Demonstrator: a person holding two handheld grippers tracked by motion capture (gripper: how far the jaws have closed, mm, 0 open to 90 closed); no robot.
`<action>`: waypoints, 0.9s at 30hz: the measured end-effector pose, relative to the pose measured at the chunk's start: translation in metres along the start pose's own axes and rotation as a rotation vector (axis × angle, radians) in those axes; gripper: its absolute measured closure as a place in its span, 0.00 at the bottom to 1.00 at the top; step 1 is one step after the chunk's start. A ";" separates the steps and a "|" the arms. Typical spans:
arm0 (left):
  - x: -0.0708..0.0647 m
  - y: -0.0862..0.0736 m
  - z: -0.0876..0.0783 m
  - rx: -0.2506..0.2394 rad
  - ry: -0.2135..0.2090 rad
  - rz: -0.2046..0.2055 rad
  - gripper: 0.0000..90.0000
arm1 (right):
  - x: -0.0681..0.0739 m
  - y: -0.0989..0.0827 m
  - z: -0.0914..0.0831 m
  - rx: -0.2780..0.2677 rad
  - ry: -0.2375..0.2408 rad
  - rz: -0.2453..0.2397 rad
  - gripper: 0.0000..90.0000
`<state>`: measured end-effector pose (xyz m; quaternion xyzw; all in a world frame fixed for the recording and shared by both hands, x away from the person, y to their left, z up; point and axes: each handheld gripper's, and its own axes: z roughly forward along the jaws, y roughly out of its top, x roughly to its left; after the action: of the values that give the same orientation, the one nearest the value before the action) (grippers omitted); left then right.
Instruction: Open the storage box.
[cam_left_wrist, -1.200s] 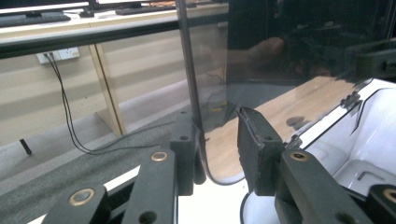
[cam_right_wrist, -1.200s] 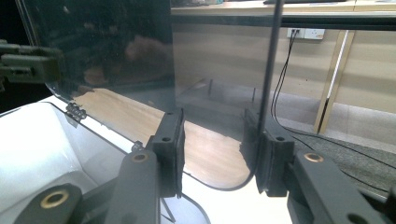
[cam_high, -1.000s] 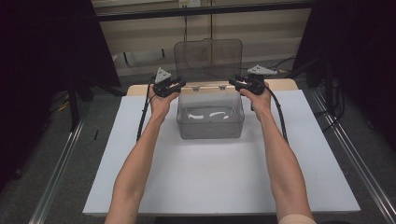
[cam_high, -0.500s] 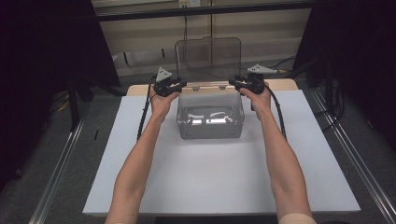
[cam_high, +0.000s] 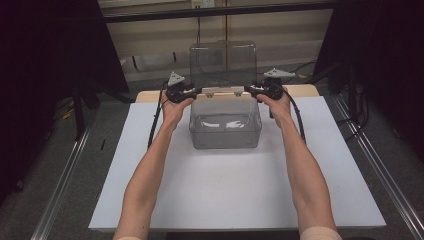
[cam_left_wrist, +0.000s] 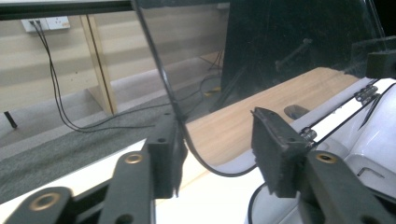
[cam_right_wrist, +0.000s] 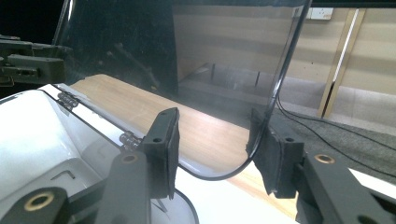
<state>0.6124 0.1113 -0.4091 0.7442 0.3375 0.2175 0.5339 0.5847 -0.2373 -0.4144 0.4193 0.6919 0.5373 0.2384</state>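
Now standing open: clear lid (cam_high: 223, 64) raised upright behind the clear plastic box (cam_high: 225, 121), hinged along the box's back rim. Sitting on the white board (cam_high: 235, 195), toward its far end, midway between the two forearms. Flanking the lid's lower corners: left gripper (cam_high: 192, 92) at the left corner, right gripper (cam_high: 251, 90) at the right. Just been opening, both pairs of jaws, now standing partly apart with the lid's edge between them. Seen along the left gripper (cam_left_wrist: 219, 144): curved corner of the lid (cam_left_wrist: 261, 56) lying against one pad, clear of the other. Seen along the right gripper (cam_right_wrist: 215, 144): lid (cam_right_wrist: 187, 51) edge running close against one pad, with a gap to the other. Pinching nothing, either pair. Showing beyond the board: a wooden tabletop (cam_high: 305, 90).
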 end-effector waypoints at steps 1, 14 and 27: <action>-0.001 0.000 0.001 0.007 0.001 0.001 0.56 | 0.000 0.000 0.000 0.002 -0.001 0.004 0.58; 0.002 0.000 0.001 0.031 -0.013 -0.067 0.55 | -0.001 0.002 0.002 0.036 -0.014 0.013 0.54; 0.005 -0.002 0.002 0.032 -0.015 -0.119 0.54 | -0.005 0.000 0.004 0.041 0.000 0.054 0.53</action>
<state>0.6172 0.1142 -0.4123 0.7331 0.3804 0.1743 0.5363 0.5904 -0.2391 -0.4158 0.4424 0.6913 0.5292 0.2152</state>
